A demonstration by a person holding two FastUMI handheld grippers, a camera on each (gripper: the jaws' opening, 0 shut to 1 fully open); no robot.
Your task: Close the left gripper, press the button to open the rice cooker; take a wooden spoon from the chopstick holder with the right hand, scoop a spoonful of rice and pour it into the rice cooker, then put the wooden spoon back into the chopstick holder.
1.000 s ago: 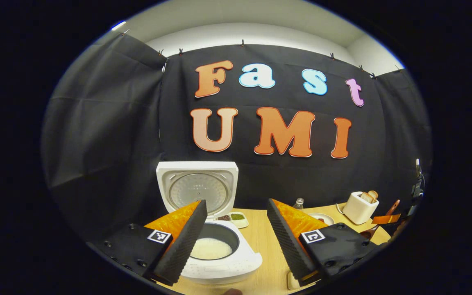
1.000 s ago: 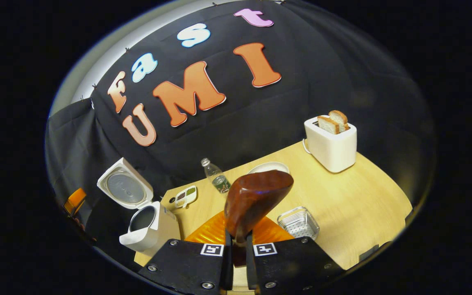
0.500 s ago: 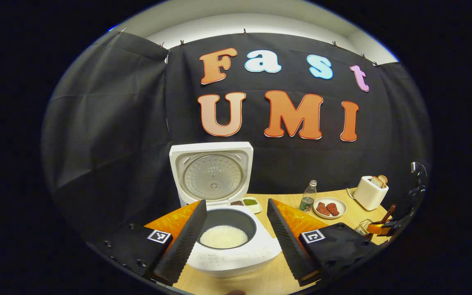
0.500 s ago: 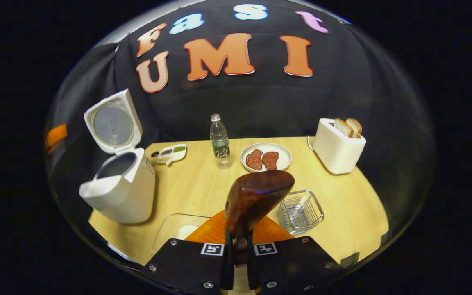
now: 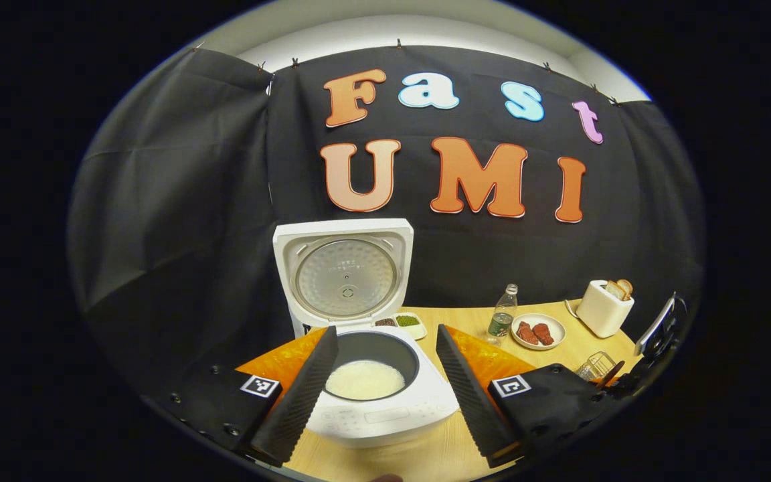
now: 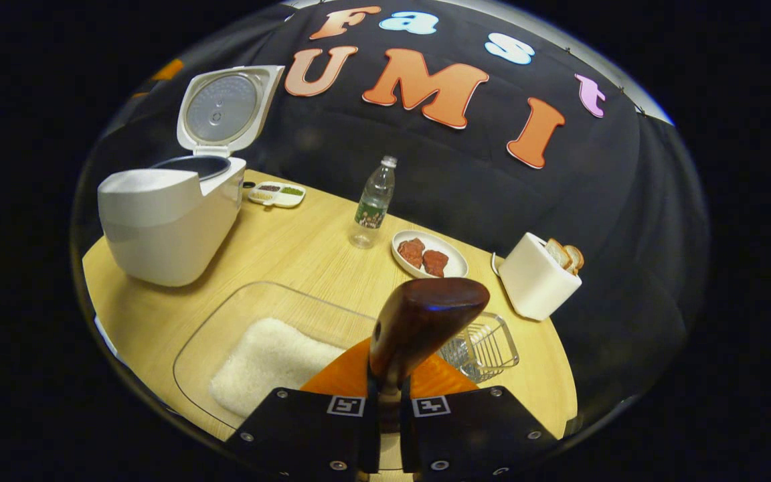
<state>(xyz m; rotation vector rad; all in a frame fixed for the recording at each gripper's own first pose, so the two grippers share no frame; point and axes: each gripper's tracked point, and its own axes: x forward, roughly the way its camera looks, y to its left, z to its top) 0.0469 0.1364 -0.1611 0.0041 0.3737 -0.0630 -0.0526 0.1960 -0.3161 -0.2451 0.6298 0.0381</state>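
The white rice cooker (image 5: 385, 418) stands open with its lid (image 5: 345, 274) upright and white rice (image 5: 365, 379) in the pot. My left gripper (image 5: 385, 395) is open, its fingers on either side of the pot, in front of the cooker. My right gripper (image 6: 385, 408) is shut on the handle of the dark wooden spoon (image 6: 425, 321), whose bowl stands up over the near right edge of the glass dish (image 6: 225, 318) of rice (image 6: 268, 361). The wire chopstick holder (image 6: 489, 341) sits just right of the spoon. The cooker (image 6: 171, 214) is at the far left.
On the wooden table (image 6: 292, 254) stand a water bottle (image 6: 373, 201), a plate of meat (image 6: 429, 254), a white toaster with bread (image 6: 536, 281) and a small divided dish (image 6: 276, 194). The right gripper (image 5: 653, 335) shows at the far right in the left gripper view.
My right gripper has swung and tilted with the spoon, bringing the glass dish of rice close beneath it. The left gripper has shifted slightly, so the cooker sits fuller between its fingers.
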